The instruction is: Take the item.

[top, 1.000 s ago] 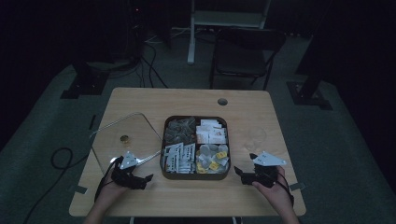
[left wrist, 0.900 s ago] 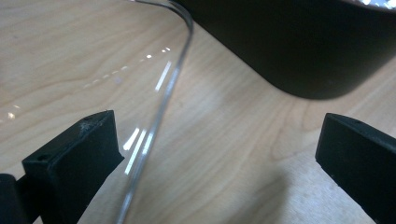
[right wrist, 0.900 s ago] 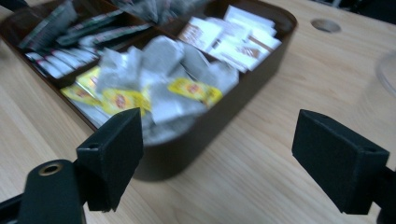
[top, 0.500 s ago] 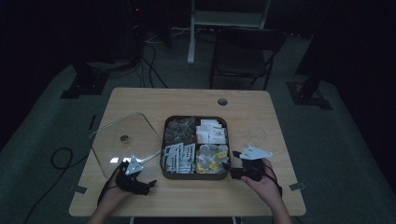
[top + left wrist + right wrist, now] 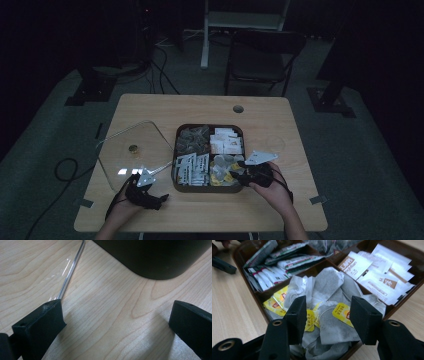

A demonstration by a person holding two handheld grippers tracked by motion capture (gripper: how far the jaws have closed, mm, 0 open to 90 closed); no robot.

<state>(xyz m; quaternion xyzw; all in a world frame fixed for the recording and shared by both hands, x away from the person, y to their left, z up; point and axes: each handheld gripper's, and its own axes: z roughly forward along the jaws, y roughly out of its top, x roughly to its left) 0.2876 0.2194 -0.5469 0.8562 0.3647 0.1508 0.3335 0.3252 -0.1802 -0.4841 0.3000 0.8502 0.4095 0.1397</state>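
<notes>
A light wooden table carries everything. In its middle stands a dark square tray with four compartments, and its clear lid is already off and lies flat on the table just to the left of it.

The near right compartment holds a pile of grey tea bags with yellow tags. The far right one holds white sachets, the near left one has green and white packets, and the far left one has darker bags which are too dim to read.

The right gripper is over the tea bag compartment. In the right gripper view its jaws have just been closing and now stand about half apart on both sides of one tea bag. The bag is between them, but the pads do not seem to press on it yet.

The left gripper rests on the table near the front left corner of the tray, beside the edge of the lid, with its jaws wide apart and nothing between them.

So I judge the work is at an early stage: the tray is opened and the bag is reached, but the grasp, the lifting out and probably putting the lid back are not yet done.
</notes>
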